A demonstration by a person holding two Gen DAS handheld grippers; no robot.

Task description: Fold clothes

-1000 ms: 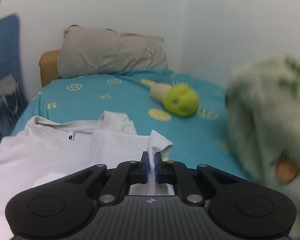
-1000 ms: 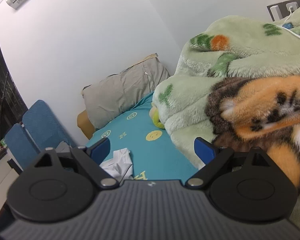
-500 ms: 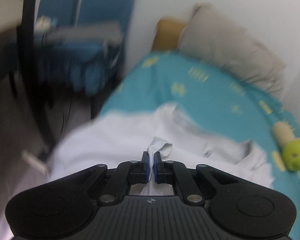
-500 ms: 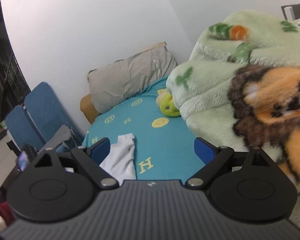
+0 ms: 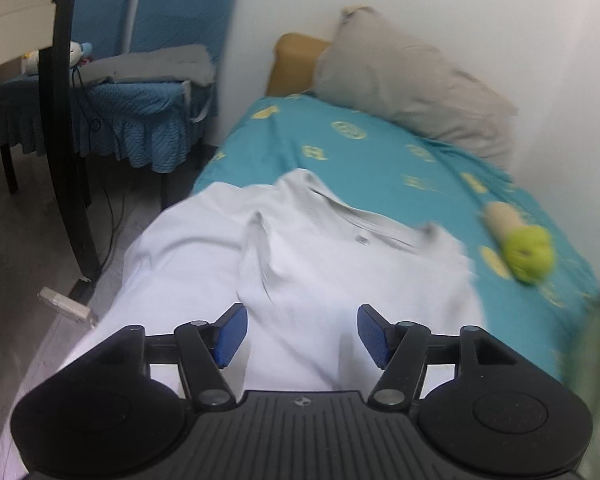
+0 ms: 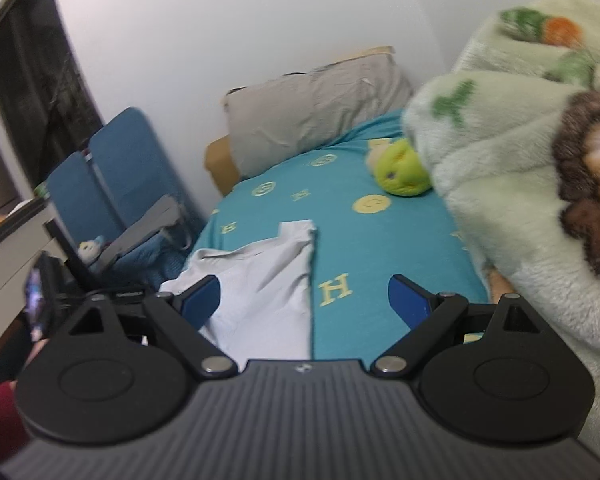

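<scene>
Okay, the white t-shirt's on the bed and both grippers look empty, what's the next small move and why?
Probably bring the right gripper down onto the white t-shirt at its unfolded edge. The left gripper is opening with nothing between its pads, a sleeve lies folded across the chest, and that far side is still flat.

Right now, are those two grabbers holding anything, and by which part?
Nothing is held. The left gripper is opening above the white shirt, pads clear of it. The right gripper is open and empty.

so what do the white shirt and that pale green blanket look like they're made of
White shirt: looks like thin matte cotton knit; it drapes in soft creases and has a ribbed collar. Pale green blanket: likely plush fleece, judging by its fuzzy pile and thick rounded folds. Neither fibre can be told for sure.
</scene>
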